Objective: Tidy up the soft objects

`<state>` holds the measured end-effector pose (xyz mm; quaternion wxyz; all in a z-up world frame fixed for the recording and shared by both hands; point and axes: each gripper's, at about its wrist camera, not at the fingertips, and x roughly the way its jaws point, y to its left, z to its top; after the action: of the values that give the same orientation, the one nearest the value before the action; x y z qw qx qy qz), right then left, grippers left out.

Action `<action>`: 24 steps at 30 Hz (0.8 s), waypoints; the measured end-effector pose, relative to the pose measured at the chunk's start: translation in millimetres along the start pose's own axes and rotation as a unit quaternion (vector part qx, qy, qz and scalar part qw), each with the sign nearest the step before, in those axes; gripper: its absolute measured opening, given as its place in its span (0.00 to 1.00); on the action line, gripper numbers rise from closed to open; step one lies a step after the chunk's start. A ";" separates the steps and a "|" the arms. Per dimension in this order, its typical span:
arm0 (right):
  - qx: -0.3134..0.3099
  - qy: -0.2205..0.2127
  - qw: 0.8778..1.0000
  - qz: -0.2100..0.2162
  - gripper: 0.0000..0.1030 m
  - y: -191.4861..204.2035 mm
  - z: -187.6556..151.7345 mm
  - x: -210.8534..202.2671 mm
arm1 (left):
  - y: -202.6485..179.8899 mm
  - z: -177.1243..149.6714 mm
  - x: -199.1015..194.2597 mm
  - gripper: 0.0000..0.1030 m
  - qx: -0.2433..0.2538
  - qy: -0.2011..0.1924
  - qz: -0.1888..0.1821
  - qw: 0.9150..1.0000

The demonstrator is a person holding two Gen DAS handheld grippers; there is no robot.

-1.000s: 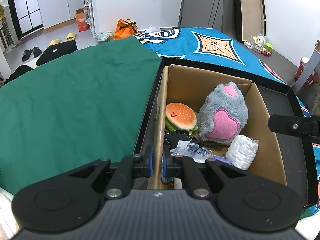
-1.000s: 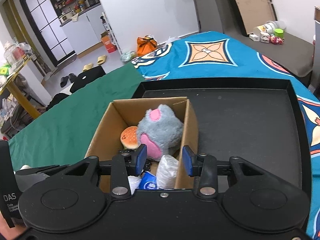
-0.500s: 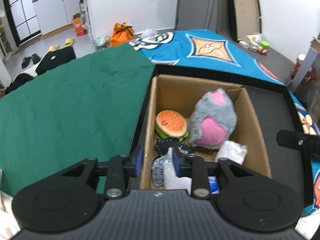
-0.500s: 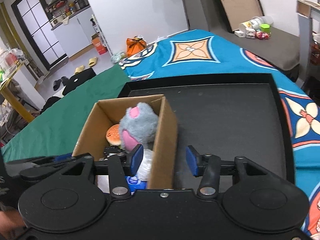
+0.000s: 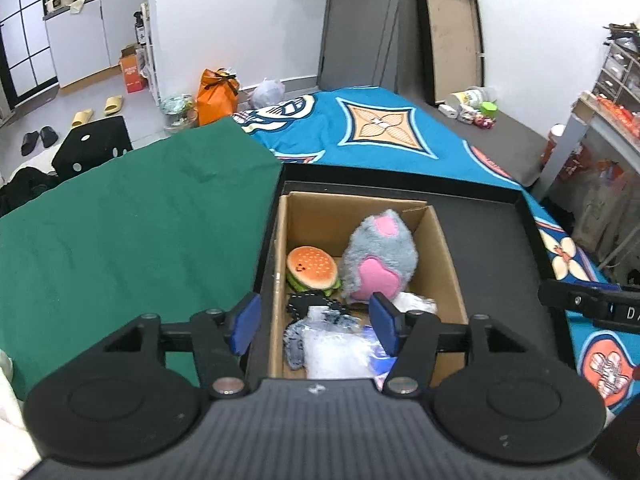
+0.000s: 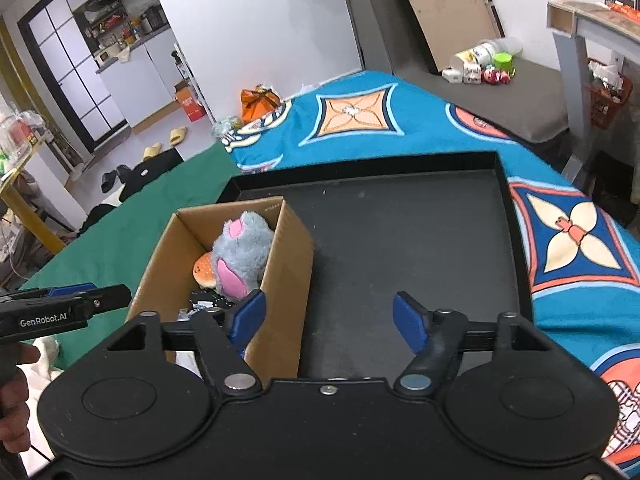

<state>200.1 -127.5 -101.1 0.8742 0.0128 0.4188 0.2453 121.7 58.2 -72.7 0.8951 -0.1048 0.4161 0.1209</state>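
A cardboard box (image 5: 444, 248) stands at the left of a black tray (image 6: 400, 232). In it lie a burger plush (image 5: 312, 268), a grey and pink plush (image 5: 380, 256), a black patterned piece (image 5: 308, 304) and crumpled white plastic bags (image 5: 332, 348). My left gripper (image 5: 315, 322) hovers over the box's near left corner; its jaws are opening with nothing gripped between them. My right gripper (image 6: 329, 322) hangs beside the box (image 6: 288, 264), one finger over the box's right wall, the other over bare tray. Its jaws are opening too and hold nothing.
A green cloth (image 5: 132, 232) covers the surface left of the tray, and a blue patterned blanket (image 5: 360, 136) lies behind and to the right. A grey shelf unit (image 6: 592, 20) stands at the far right. A hand (image 6: 16, 400) holds the left gripper's handle.
The left gripper went from shut to open and rose above the box. The right gripper opened wider and slid right, from over the box's contents to over its right wall and the tray.
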 end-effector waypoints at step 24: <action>-0.004 -0.034 0.999 0.030 1.00 -19.1 -22.1 -86.3 | -26.8 -21.1 -90.3 0.86 0.030 -0.019 -0.031 0.999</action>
<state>146.2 -186.3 -57.2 0.8804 0.0308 0.3870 0.2724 58.3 15.0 -14.2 0.9088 -0.0888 0.3993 0.0822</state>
